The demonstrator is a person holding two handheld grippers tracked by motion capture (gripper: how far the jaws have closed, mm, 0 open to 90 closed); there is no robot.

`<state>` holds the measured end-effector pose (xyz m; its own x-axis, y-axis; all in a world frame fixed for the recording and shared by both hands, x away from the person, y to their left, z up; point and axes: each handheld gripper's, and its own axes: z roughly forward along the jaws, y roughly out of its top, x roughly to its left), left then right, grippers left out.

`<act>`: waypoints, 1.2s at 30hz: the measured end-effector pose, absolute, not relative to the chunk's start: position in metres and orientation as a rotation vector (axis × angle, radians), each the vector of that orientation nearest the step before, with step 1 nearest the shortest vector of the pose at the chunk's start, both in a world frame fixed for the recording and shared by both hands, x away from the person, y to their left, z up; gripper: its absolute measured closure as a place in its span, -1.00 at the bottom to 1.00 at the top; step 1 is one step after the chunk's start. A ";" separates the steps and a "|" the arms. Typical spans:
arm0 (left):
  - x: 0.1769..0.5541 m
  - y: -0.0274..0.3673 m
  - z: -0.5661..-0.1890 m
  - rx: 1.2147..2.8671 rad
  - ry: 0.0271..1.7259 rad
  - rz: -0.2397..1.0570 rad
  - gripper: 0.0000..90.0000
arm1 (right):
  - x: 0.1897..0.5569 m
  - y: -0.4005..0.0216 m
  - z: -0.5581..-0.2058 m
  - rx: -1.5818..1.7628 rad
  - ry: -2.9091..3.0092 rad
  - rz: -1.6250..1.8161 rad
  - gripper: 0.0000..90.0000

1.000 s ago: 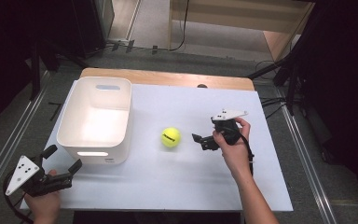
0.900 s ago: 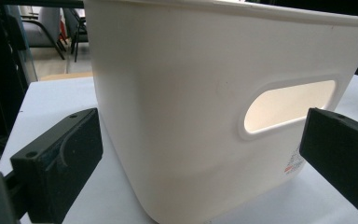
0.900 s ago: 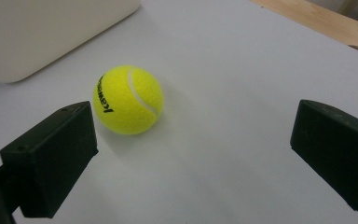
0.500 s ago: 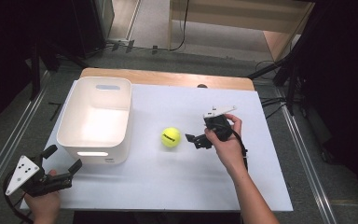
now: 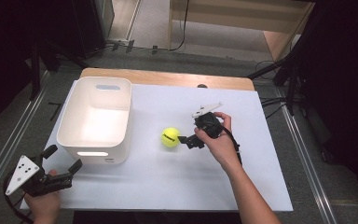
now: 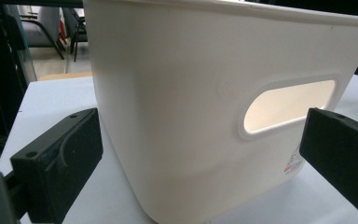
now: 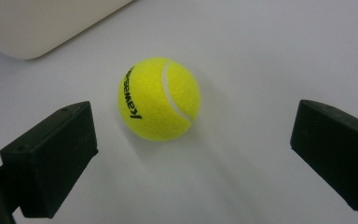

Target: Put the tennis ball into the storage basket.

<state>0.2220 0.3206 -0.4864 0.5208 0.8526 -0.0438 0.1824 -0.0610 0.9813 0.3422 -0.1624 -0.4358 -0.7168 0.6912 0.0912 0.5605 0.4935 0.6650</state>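
Two grippers: both spread wide, neither grasping anything.
Right gripper [image 5: 186, 140]: now just beside the tennis ball [image 5: 170, 137], closer than a second ago.
Ball: mid-table on the white table [image 5: 177, 186], right of the white bin [image 5: 74, 116], centred ahead between the jaws.
Left gripper [image 5: 63, 163]: unmoved, facing the bin's handle slot.
Meaning: probably a pickup imminent.

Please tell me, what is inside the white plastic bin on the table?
In the high view, the white bin looks empty: only its bare, brightly lit floor shows. The near wall hides a strip of the floor just behind it, so something small and flat there cannot be excluded.
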 end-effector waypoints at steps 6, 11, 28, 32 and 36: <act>0.222 0.321 -0.487 1.561 0.916 0.697 -1.00 | 0.348 -0.157 -0.437 1.058 2.586 1.029 -1.00; 0.222 0.321 -0.486 1.568 0.913 0.699 -1.00 | 0.351 -0.150 -0.437 1.049 2.620 1.007 -1.00; 0.223 0.320 -0.486 1.568 0.912 0.697 -1.00 | 0.361 -0.129 -0.444 0.974 2.744 0.872 -1.00; 0.223 0.320 -0.486 1.568 0.911 0.697 -1.00 | 0.363 -0.126 -0.445 0.965 2.764 0.854 -1.00; 0.223 0.320 -0.487 1.567 0.911 0.696 -1.00 | 0.364 -0.121 -0.447 0.953 2.785 0.823 -1.00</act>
<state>0.2227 0.3203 -0.4865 0.5248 0.8501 -0.0429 0.1818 -0.0628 0.9813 0.3644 -0.1209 -0.4473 -0.8022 0.5902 0.0902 0.5444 0.6609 0.5165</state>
